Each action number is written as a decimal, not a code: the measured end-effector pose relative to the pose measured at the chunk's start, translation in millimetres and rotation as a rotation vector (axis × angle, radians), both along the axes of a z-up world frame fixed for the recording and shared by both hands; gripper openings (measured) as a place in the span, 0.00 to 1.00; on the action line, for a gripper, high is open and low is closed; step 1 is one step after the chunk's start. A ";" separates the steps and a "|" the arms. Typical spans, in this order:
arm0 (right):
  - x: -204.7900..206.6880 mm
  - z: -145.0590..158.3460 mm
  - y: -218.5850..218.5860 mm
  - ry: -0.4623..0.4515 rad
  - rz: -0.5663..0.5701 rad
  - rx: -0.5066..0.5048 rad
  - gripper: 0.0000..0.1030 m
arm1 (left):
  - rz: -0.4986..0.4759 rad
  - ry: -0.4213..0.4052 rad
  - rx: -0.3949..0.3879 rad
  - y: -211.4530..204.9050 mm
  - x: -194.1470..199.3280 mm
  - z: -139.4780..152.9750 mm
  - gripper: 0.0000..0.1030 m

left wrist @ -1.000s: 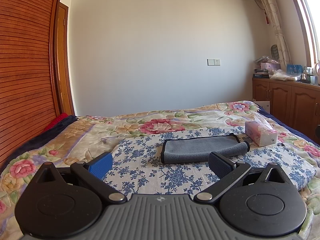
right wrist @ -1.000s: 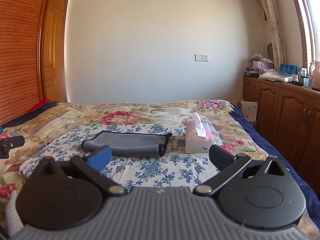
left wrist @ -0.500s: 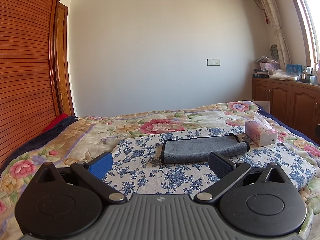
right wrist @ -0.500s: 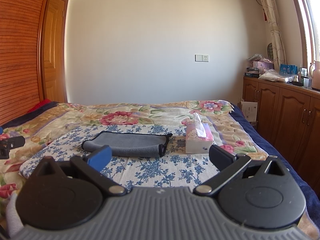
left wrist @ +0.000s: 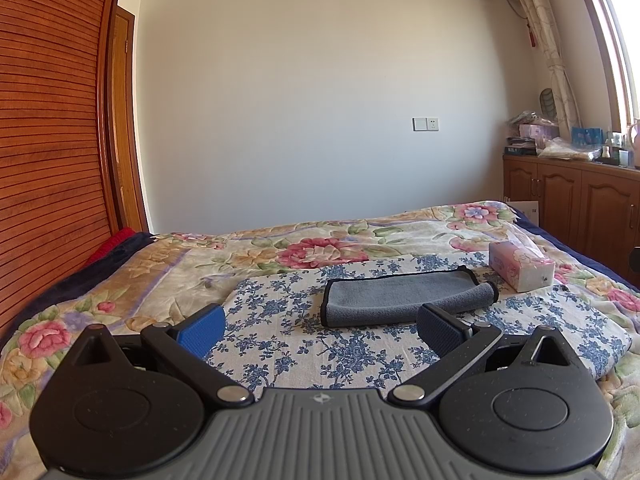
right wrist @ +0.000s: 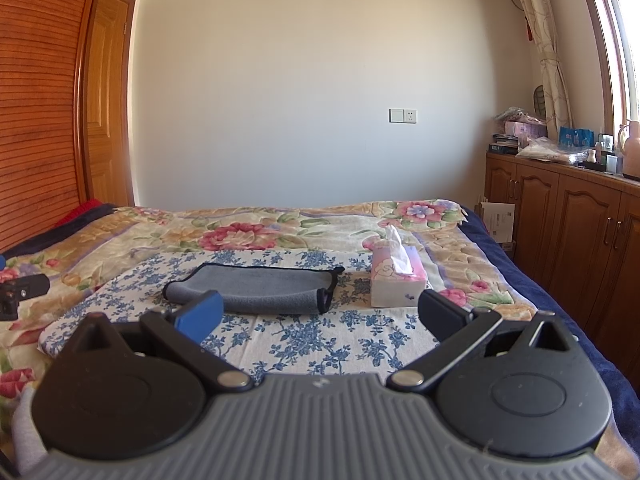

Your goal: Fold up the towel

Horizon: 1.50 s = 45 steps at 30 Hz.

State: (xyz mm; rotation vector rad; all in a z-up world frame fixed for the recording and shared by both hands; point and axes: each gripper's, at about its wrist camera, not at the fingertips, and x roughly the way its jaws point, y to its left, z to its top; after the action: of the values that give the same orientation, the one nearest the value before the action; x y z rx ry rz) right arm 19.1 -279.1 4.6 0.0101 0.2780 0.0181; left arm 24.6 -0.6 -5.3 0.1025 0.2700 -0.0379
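Covering nearly the whole lower scene, a bed (left wrist: 168, 276) in a floral quilt is carrying a blue-flowered cloth (left wrist: 304, 344), and that cloth is serving as the work surface. Lying on it, well forward of both tools, is the grey towel (left wrist: 396, 296), a dark-bordered piece already doubled over, its folded end showing as a soft roll at the right side in both views. A pink tissue box (right wrist: 394, 280) is standing just beside that end, apart from the towel (right wrist: 260, 286).

Both tools are hovering above the near edge of the cloth. The left gripper (left wrist: 320, 330) is standing with its jaws spread wide and gripping nothing; the right gripper (right wrist: 320, 314) is likewise spread wide and empty. Neither is touching the fabric.

Assessment: the towel is appearing partly folded, and the step in hand is looking like the approach to a further fold, though whether one is intended cannot be confirmed. A next move would be calling for both grippers to advance, drop to the cloth, and pinch the two corners of one short end. The pinch needs to gather every layer, or the fold is likely to open. The tissue box is leaving little room at the right end.
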 end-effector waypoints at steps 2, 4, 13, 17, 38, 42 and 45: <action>-0.3 -0.1 -0.1 0.000 0.000 -0.001 1.00 | 0.000 0.000 0.001 -1.5 -0.4 -0.2 1.00; 0.2 -0.1 0.0 0.000 0.002 0.000 1.00 | -0.001 0.000 0.001 -1.5 -0.3 -0.2 1.00; -0.3 -0.2 -0.2 0.000 0.001 0.000 1.00 | 0.000 0.000 0.001 -1.8 -0.5 -0.1 1.00; -0.4 -0.2 -0.2 0.000 0.000 0.000 1.00 | 0.000 0.001 0.001 -1.9 -0.5 -0.1 1.00; -0.5 -0.2 -0.1 0.000 0.000 0.000 1.00 | -0.002 0.000 0.001 -3.6 -0.9 0.2 1.00; -0.3 0.0 0.0 0.000 0.001 0.000 1.00 | -0.001 0.000 0.002 -3.7 -0.8 0.3 1.00; -0.6 -0.1 -0.1 0.000 0.000 0.001 1.00 | -0.001 0.000 0.002 -3.8 -0.9 0.2 1.00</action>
State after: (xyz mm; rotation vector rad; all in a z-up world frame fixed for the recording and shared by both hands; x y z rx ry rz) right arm 18.5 -279.2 4.4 0.0107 0.2780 0.0184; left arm 23.7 -4.3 -5.1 0.1047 0.2695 -0.0389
